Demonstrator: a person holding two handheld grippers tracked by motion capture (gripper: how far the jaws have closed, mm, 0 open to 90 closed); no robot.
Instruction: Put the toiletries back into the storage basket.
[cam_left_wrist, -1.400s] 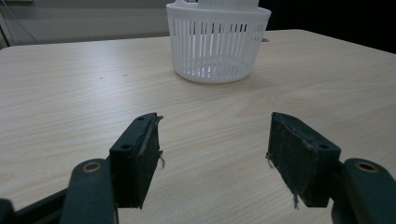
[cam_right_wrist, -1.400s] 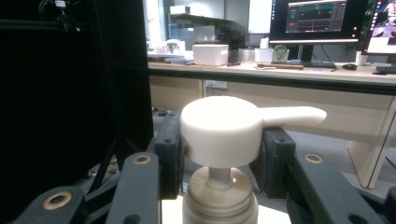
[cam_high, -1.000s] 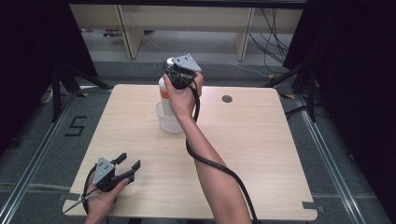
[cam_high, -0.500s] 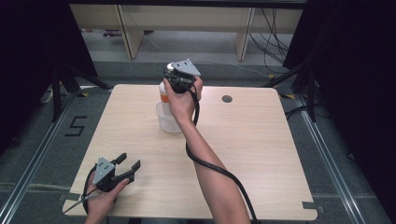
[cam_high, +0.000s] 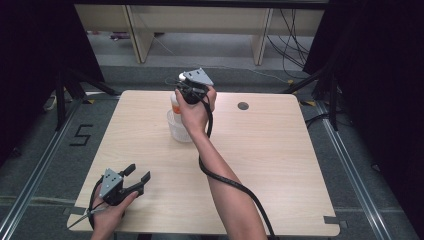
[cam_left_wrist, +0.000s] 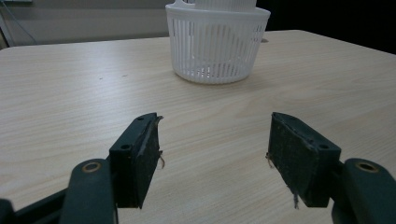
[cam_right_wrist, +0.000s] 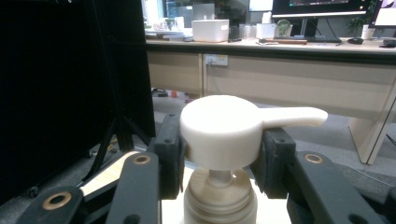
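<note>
A pump bottle (cam_high: 174, 106) with an orange band stands in a white slatted basket (cam_high: 178, 129) at the back middle of the table. My right gripper (cam_high: 186, 93) reaches over it from above, shut on the bottle's white pump head (cam_right_wrist: 219, 127). The black jaws press both sides of the head, and the spout points right in the right gripper view. My left gripper (cam_high: 138, 176) rests near the table's front left corner, open with nothing between its pads (cam_left_wrist: 142, 156). It faces the basket (cam_left_wrist: 217, 46) farther off.
The light wooden table (cam_high: 280, 165) has a small round hole (cam_high: 243, 106) at the back right. Black curtains flank both sides. Desk legs and cables stand on the floor behind the table. A cable trails from the right gripper along the forearm.
The right gripper with the pump head has shifted slightly down in the high view. The left gripper has stayed where it was.
</note>
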